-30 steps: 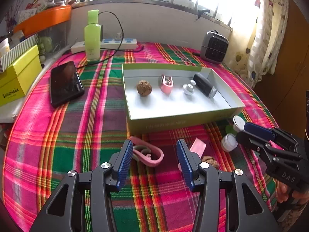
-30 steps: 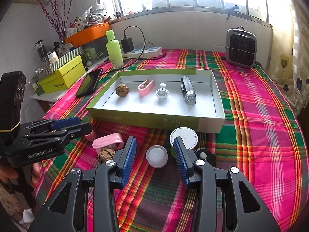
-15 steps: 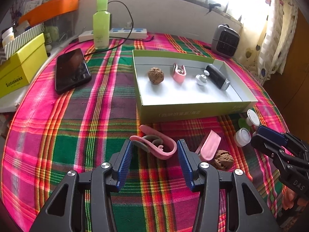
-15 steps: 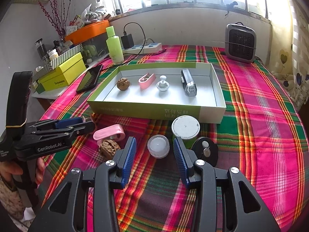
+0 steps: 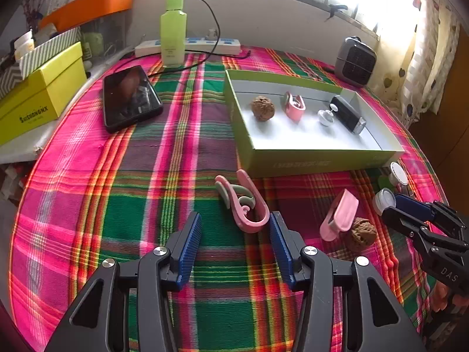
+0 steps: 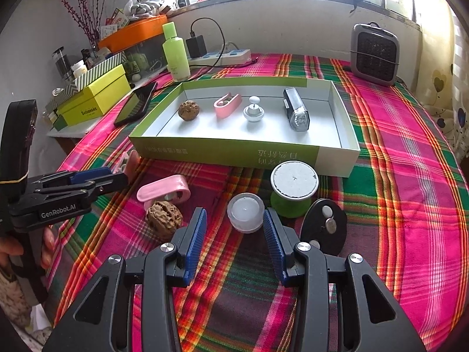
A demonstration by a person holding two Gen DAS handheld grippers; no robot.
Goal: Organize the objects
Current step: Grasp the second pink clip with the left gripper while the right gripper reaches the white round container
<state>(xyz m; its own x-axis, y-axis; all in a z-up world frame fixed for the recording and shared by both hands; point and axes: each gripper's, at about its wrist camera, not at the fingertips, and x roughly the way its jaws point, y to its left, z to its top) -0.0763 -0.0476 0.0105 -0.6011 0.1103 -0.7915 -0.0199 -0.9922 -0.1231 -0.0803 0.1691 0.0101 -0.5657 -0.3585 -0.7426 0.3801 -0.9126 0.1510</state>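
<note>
A pink and grey clip [image 5: 247, 202] lies on the plaid cloth. Its round end rests between the tips of my open left gripper [image 5: 234, 226], close to the right finger. A small white cap [image 6: 245, 212] sits between the tips of my open right gripper [image 6: 234, 220], with a gap on its left side. The green box [image 5: 293, 164] holds a walnut [image 5: 263, 108], a pink clip [image 5: 294, 107], a white knob [image 5: 326, 116] and a black torch [image 5: 348, 114]. Loose on the cloth are a pink case [image 6: 164, 190] and a second walnut [image 6: 164, 218].
A green spool [image 6: 294, 193] and a black disc [image 6: 324, 226] stand right of the cap. A phone [image 5: 130, 96], yellow box [image 5: 38, 99], green bottle [image 5: 173, 29], power strip [image 5: 190, 45] and heater [image 5: 356, 61] ring the table. A hand [image 6: 11, 249] holds the left gripper.
In the left wrist view the table has slid right and up, so the clip now lies farther out, by the right fingertip. The cap has shifted from deeper between the right fingers towards their tips.
</note>
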